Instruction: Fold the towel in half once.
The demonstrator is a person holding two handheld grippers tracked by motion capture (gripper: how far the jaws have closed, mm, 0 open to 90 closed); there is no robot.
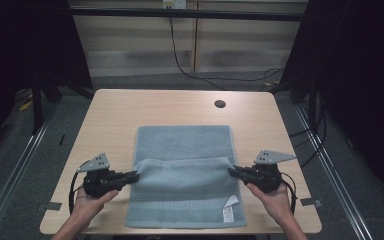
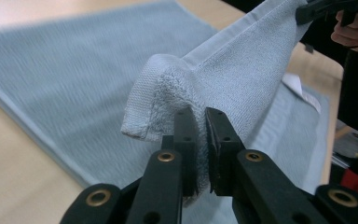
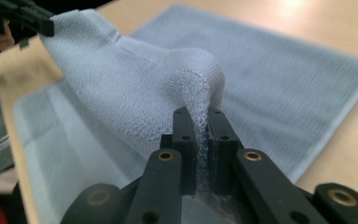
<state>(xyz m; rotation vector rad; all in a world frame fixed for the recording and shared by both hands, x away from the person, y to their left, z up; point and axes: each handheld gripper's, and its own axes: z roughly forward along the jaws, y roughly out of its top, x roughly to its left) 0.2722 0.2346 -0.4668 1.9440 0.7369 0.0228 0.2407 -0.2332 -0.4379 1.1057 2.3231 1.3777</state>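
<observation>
Folding appears to be the work in hand: the pale blue terry-cloth towel (image 1: 182, 145) is spread flat on the light wooden table (image 1: 115, 110), and one edge is lifted and carried across it so that a layer can be laid over the rest. At the left, the left gripper (image 1: 132, 176) is seen clamped on one corner of that raised edge; at the right, the right gripper (image 1: 233, 171) is pinched on the opposite corner, so the fold is kept taut and level. A white care label (image 1: 228, 210) is turned up near the right front corner, and a dark round grommet hole (image 1: 220, 104) lies beyond the towel; nothing is judged to stand in the way
</observation>
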